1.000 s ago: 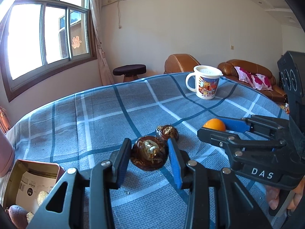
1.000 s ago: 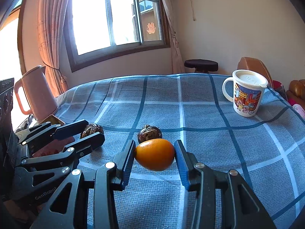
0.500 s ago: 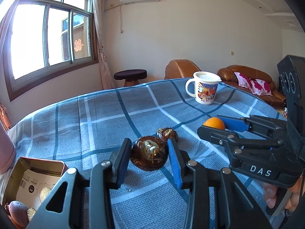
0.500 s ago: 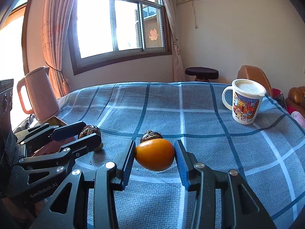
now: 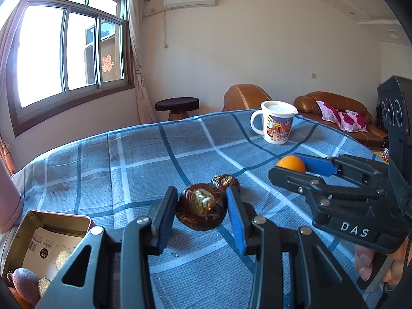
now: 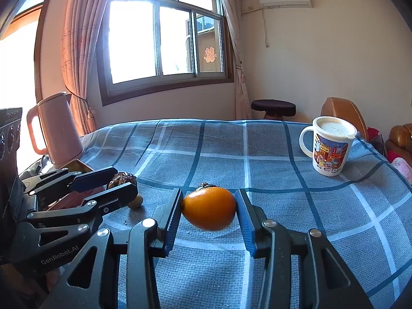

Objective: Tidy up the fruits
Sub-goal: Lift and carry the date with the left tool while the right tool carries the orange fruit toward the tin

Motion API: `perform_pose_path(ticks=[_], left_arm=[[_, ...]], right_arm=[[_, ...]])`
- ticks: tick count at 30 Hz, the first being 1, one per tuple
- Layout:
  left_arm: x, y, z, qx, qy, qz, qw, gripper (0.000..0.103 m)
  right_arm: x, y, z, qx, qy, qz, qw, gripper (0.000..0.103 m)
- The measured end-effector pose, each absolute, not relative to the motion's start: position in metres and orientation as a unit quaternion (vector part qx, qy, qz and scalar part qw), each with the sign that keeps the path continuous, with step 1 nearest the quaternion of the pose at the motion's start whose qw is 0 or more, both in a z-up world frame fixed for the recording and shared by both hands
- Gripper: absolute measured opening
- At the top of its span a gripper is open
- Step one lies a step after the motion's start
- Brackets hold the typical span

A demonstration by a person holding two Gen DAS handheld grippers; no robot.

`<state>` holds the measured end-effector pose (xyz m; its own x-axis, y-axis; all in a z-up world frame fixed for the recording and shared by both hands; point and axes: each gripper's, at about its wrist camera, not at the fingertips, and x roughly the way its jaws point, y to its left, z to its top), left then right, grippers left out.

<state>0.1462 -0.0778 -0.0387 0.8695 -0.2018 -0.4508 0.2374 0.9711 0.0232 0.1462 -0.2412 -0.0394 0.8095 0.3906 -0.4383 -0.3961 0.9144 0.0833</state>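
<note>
Orange fruit (image 6: 209,211): clamped between right gripper (image 6: 209,212) jaws — clear of worktop (image 6: 270,170)
Brown fruit (image 5: 201,210): clamped between left gripper (image 5: 202,212) jaws

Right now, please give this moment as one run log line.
left gripper: shut on dark brown fruit | right gripper: shut on orange fruit | tin box: open

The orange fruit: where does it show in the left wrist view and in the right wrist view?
Left wrist: orange fruit at right of centre, between the right hand-held gripper's fingers.
Right wrist: lower centre, clamped above the cloth.
Shared landmark: the cartoon mug.
</note>
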Motion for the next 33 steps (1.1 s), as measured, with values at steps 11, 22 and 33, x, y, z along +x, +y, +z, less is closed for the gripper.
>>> perform_pose_path(ticks=[11,22,33], left_arm=[[0.138,-0.077,-0.037,0.039,0.219,-0.109,0.969,0.041],[0.126,-0.076,-0.034,0.042,0.2,-0.1,0.974,0.041],[0.118,-0.07,-0.032,0.027,0.185,-0.092,0.978,0.041]], right_arm=[[0.14,-0.242,-0.037,-0.008,0.211,0.209,0.955,0.044],[0.133,-0.242,-0.034,-0.011,0.193,0.208,0.959,0.044],[0.125,-0.243,-0.032,-0.014,0.172,0.207,0.963,0.044]])
